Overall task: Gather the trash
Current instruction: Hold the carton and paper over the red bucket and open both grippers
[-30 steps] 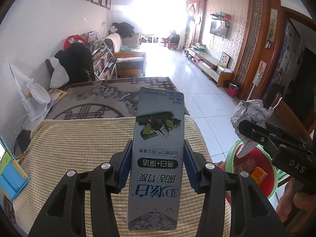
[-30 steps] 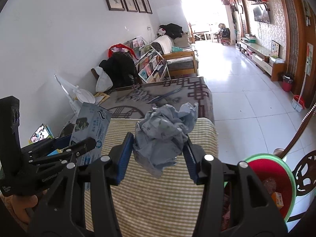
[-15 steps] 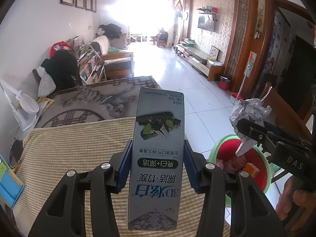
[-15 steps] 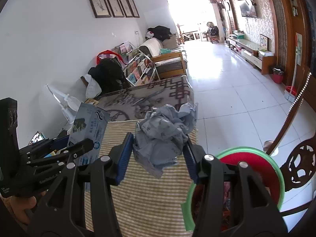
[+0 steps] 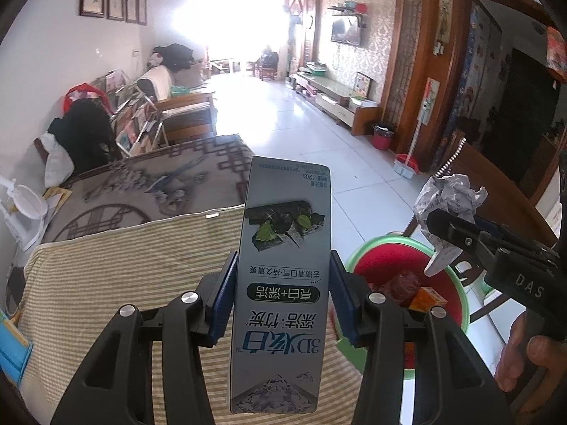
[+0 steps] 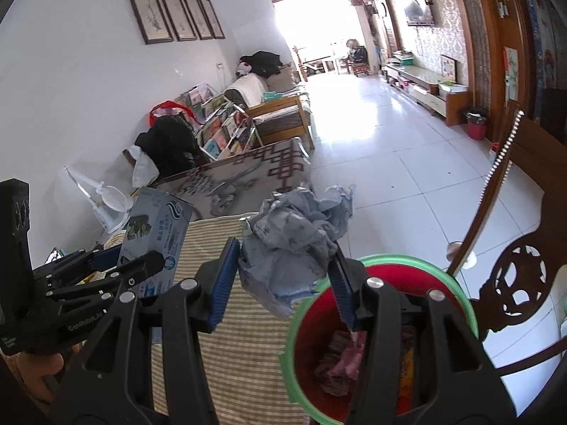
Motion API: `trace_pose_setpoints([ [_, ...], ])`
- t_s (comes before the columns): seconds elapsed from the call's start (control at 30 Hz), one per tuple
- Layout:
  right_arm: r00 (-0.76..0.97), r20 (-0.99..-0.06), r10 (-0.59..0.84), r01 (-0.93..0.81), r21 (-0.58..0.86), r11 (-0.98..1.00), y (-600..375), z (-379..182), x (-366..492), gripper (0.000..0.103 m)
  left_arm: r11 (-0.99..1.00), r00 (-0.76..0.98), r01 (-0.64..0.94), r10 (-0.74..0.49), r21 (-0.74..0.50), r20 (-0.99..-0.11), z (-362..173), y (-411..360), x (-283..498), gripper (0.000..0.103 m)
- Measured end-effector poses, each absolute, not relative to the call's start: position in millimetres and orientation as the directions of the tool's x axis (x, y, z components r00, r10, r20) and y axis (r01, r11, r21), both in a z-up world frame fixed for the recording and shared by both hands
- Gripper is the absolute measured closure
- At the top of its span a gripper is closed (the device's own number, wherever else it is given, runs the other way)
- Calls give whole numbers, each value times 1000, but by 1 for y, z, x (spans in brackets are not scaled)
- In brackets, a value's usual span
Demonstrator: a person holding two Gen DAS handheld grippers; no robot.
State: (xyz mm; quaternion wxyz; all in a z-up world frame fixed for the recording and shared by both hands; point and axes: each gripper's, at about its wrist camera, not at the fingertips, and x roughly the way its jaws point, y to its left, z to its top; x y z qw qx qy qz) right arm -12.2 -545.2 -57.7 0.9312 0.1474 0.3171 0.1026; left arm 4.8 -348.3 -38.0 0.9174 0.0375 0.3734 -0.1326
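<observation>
My left gripper (image 5: 281, 292) is shut on a long grey toothpaste box (image 5: 283, 283), held lengthwise over the striped tablecloth (image 5: 106, 265). In the right wrist view the same box (image 6: 152, 233) shows at the left. My right gripper (image 6: 283, 279) is shut on a crumpled ball of grey paper (image 6: 294, 241), which hangs near the rim of a red bin with a green rim (image 6: 389, 265). From the left wrist view the paper ball (image 5: 446, 205) sits above the bin (image 5: 407, 265), which holds several scraps.
A patterned grey mat (image 5: 149, 184) covers the table's far part. A dark wooden chair (image 6: 514, 283) stands right of the bin. A white fan (image 6: 106, 198) and a book rack (image 6: 219, 134) are along the left wall. White tiled floor (image 6: 389, 148) stretches beyond.
Both grippers have moved right across the table with their loads; the bin has come further into both views and now lies under the right gripper's fingers.
</observation>
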Motion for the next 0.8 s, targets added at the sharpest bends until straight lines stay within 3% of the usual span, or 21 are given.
trace_pose_setpoints([
  [0.8, 749, -647, 142, 106, 328, 939, -628, -91, -35, 55, 886, 545, 459, -343, -71, -765, -69, -444, 20, 56],
])
